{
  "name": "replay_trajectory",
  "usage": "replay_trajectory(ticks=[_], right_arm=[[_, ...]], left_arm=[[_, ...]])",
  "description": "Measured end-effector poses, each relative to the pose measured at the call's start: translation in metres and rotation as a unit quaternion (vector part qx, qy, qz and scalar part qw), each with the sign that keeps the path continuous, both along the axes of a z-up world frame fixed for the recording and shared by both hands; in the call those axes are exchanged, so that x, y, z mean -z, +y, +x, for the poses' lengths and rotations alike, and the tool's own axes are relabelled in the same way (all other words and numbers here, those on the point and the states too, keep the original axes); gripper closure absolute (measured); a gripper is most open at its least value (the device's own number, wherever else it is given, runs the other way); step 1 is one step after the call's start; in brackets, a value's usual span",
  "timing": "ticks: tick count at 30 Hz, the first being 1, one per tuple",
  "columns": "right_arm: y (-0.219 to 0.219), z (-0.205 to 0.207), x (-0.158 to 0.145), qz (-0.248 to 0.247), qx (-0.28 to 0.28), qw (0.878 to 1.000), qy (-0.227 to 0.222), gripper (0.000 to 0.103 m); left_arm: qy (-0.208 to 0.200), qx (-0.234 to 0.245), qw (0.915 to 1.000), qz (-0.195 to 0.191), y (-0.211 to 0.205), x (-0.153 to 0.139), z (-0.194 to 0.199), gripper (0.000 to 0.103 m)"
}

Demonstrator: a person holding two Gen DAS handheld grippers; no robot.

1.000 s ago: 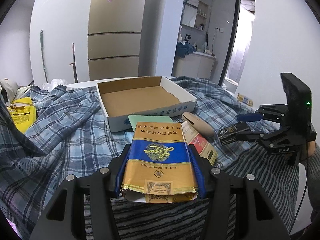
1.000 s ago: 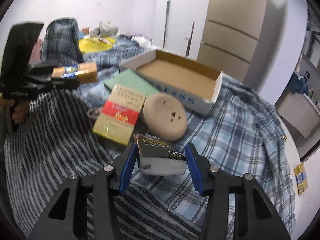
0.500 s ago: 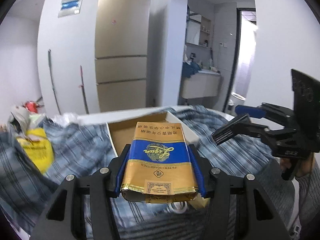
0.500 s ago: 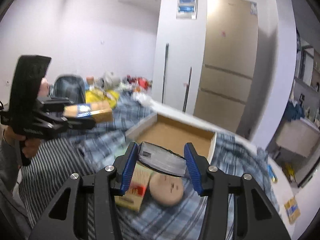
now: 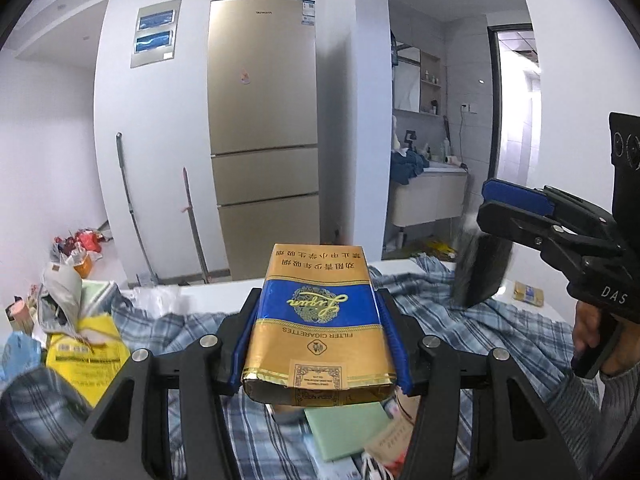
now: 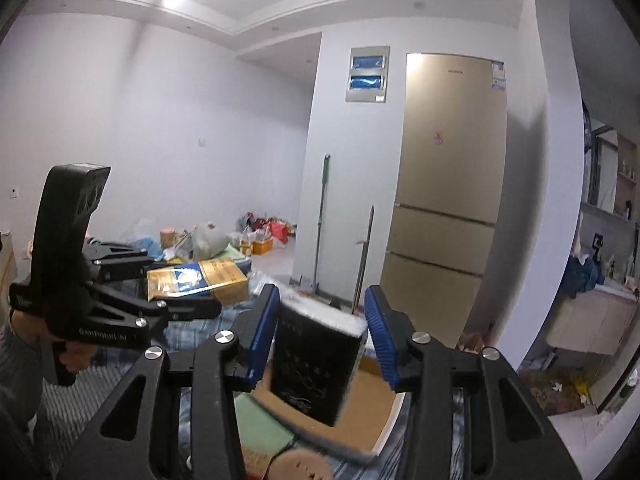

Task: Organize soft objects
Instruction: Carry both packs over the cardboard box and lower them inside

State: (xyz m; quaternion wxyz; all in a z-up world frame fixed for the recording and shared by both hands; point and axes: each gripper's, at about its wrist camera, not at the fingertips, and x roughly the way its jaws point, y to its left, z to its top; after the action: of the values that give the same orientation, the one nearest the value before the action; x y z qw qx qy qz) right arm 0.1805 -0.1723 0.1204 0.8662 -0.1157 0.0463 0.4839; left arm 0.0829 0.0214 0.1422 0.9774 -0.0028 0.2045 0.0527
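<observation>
Pinched flat between the narrow blue pads of the left gripper (image 5: 318, 320), low in the left wrist view toward 6 o'clock: a gold and blue soft paper cigarette pack (image 5: 316, 280), held by its two long sides and lifted over the blue checked cloth (image 5: 192, 332). Looks light and squashy, so needs only a gentle squeeze; a hard one may crush it. Best to hold the long sides near the middle, as now, and not the torn open end. Off at 3 o'clock in that view: the right gripper (image 5: 516, 208), with a black soft cigarette pack (image 5: 480, 272) hanging down from it, blurry. In the right wrist view, the same black pack (image 6: 316, 360) between the blue pads (image 6: 380, 332), tipped to one side, right over the open brown cardboard box (image 6: 360, 412) at 6 o'clock. Hard to say if those pads pinch the black pack or let it go; cannot tell. Also light and soft, and smooth, so likely slippery. Safer to grip it across the wide middle. Beside the box, at about 7 o'clock: a flat green card (image 6: 256, 424) and a round tan disc with small holes (image 6: 304, 466).
</observation>
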Motion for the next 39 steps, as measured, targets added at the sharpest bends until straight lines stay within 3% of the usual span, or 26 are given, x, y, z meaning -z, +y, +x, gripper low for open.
replay_trajectory(ticks=[2,5,13,15,16,17,21,23,27,30,31,32,33,36,39], right_arm=[[0.005,0.006,-0.006,0.005,-0.003,1.000,-0.004,0.068],[0.016,0.019,-0.010,0.002,-0.005,1.000,-0.001,0.071],[0.023,0.051,-0.002,0.023,0.020,0.999,0.045,0.070],[0.021,0.052,0.005,0.006,0.032,0.998,0.054,0.051],[0.018,0.051,0.011,-0.008,0.037,0.997,0.061,0.019],[0.013,0.048,0.020,-0.022,0.037,0.996,0.075,0.000],[-0.005,0.041,0.081,-0.111,0.039,0.982,0.147,0.002],[-0.008,0.043,0.110,-0.148,0.048,0.971,0.181,0.015],[-0.015,0.058,0.146,-0.122,0.008,0.955,0.269,0.018],[-0.005,0.070,0.166,-0.145,0.005,0.941,0.304,0.020],[0.000,0.073,0.171,-0.156,0.006,0.936,0.314,0.032],[0.005,0.074,0.176,-0.165,0.002,0.931,0.325,0.055],[0.008,0.075,0.180,-0.173,-0.005,0.927,0.331,0.058],[0.011,0.067,0.171,-0.180,0.001,0.939,0.293,0.058],[0.010,0.058,0.135,-0.149,0.008,0.959,0.241,0.058]], left_arm=[[-0.003,-0.004,1.0000,0.005,0.001,-0.006,0.007,0.046],[-0.007,-0.013,0.9998,0.014,0.003,-0.013,0.024,0.046],[0.017,-0.009,0.9997,0.017,0.000,0.001,0.066,0.046],[0.030,-0.001,0.9995,0.014,-0.001,0.012,0.073,0.046],[0.033,0.003,0.9994,0.012,-0.002,0.016,0.076,0.046],[0.036,0.006,0.9993,0.010,-0.003,0.020,0.079,0.046],[0.050,0.012,0.9987,0.003,-0.004,0.037,0.092,0.046],[0.060,0.014,0.9981,0.002,-0.003,0.046,0.098,0.046],[0.071,0.019,0.9973,-0.002,0.001,0.055,0.097,0.046],[0.072,0.018,0.9973,-0.003,0.002,0.057,0.097,0.046],[0.072,0.018,0.9972,-0.004,0.002,0.058,0.098,0.046],[0.072,0.018,0.9972,-0.004,0.003,0.058,0.098,0.046],[0.072,0.016,0.9973,-0.004,0.004,0.058,0.097,0.046],[0.073,0.006,0.9973,-0.007,0.010,0.057,0.100,0.046],[0.063,0.002,0.9980,-0.003,0.011,0.042,0.098,0.046]])
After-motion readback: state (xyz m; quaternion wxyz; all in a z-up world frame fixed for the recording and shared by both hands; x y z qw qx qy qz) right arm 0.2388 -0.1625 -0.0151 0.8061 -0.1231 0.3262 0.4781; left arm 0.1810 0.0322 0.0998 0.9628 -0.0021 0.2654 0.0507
